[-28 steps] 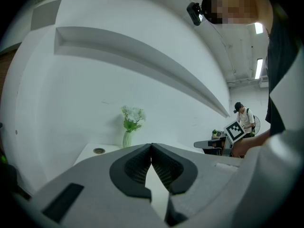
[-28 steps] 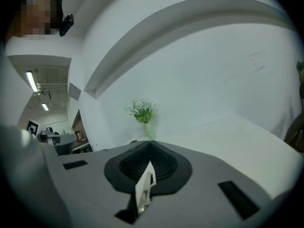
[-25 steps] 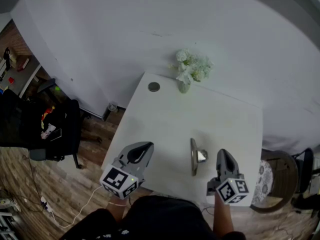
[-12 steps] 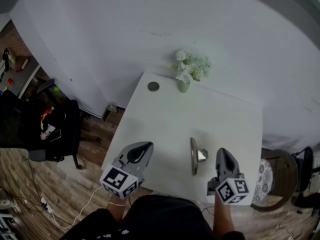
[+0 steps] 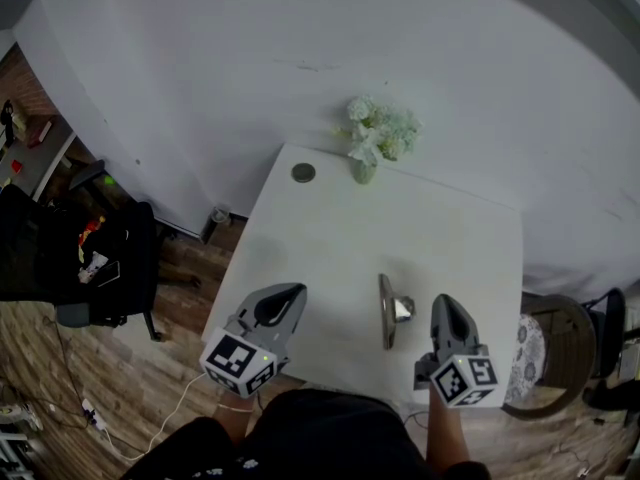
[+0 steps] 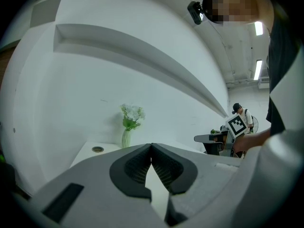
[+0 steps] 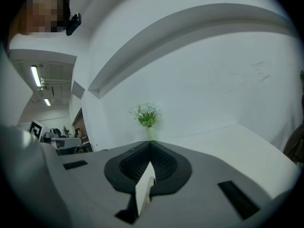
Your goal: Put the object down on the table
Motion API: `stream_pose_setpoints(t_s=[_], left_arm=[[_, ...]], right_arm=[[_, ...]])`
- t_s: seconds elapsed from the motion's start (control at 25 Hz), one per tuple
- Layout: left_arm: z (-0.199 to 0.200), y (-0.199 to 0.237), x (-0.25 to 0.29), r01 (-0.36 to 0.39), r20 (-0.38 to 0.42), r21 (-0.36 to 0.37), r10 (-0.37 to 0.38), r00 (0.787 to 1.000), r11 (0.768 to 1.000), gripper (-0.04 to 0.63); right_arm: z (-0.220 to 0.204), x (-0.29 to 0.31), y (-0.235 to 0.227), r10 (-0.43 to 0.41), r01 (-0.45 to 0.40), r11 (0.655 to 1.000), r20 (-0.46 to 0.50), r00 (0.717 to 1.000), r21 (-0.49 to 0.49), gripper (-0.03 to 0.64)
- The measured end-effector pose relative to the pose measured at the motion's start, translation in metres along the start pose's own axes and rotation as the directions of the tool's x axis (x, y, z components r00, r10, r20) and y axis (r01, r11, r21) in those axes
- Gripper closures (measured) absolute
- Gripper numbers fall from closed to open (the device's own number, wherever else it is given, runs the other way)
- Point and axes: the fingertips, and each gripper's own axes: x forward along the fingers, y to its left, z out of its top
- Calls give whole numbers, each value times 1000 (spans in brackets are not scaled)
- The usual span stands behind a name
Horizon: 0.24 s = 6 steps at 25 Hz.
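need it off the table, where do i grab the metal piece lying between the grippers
Probably the short stub on the right of the metal piece, from above with the right gripper: it points toward that gripper, and the long plate looks thin.

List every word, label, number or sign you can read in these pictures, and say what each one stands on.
No readable text anywhere.
Marker cube of the left tool: black-and-white square pattern, no letters or digits.
Marker cube of the right tool: the same kind of pattern.
Metal object on the table: no print visible.
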Motion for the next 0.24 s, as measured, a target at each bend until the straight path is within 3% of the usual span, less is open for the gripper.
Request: stream_pose_setpoints(t_s=[0.24], left_arm=[[-1,2,0,0,-2,-10,0,1000,1000,597]], right_arm=[[0,0,1,-3,3,1000,4,1000,-8,620]])
